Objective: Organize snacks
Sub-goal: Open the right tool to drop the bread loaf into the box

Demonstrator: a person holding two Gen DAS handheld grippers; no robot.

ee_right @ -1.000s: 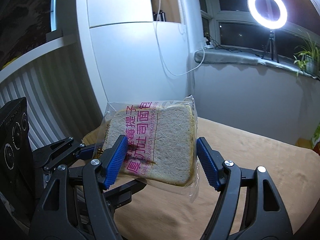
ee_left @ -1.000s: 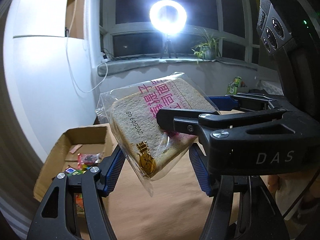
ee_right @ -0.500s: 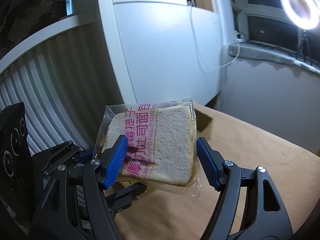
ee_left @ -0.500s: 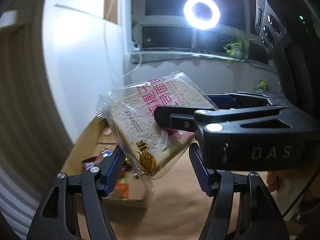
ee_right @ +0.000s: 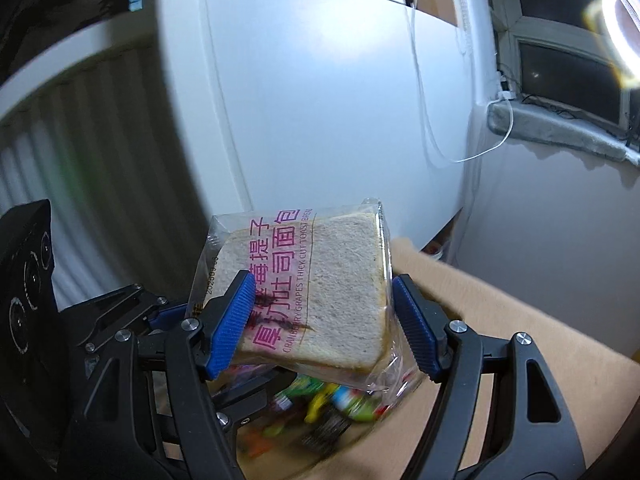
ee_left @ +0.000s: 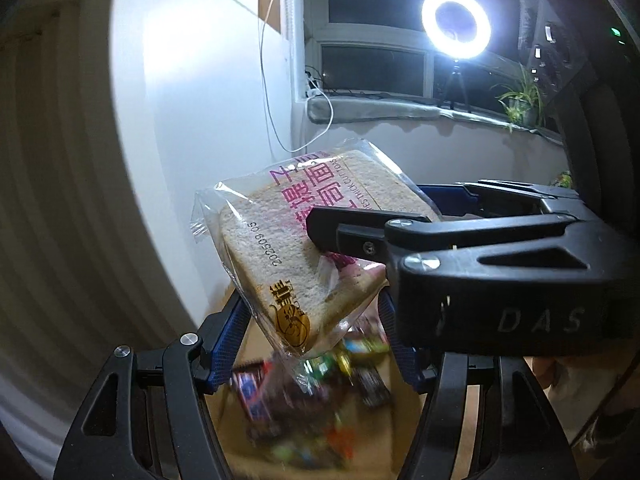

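A slice of toast in a clear bag with pink print (ee_left: 296,248) hangs in the air between both grippers. My left gripper (ee_left: 312,344) grips its lower edges with blue pads. My right gripper (ee_right: 324,320) grips its sides; it enters the left wrist view from the right (ee_left: 460,248). The bag also shows in the right wrist view (ee_right: 320,292). Below it is an open cardboard box (ee_right: 500,320) holding several colourful snack packets (ee_left: 320,400), blurred by motion.
A white cabinet wall (ee_right: 340,120) stands close behind the box with a white cable hanging down. A windowsill with a ring light (ee_left: 456,24) and a potted plant (ee_left: 520,100) is at the back right.
Both grippers have carried the bread bag to the left, from beside the box to right over it. The snack packets now show directly below the bag.
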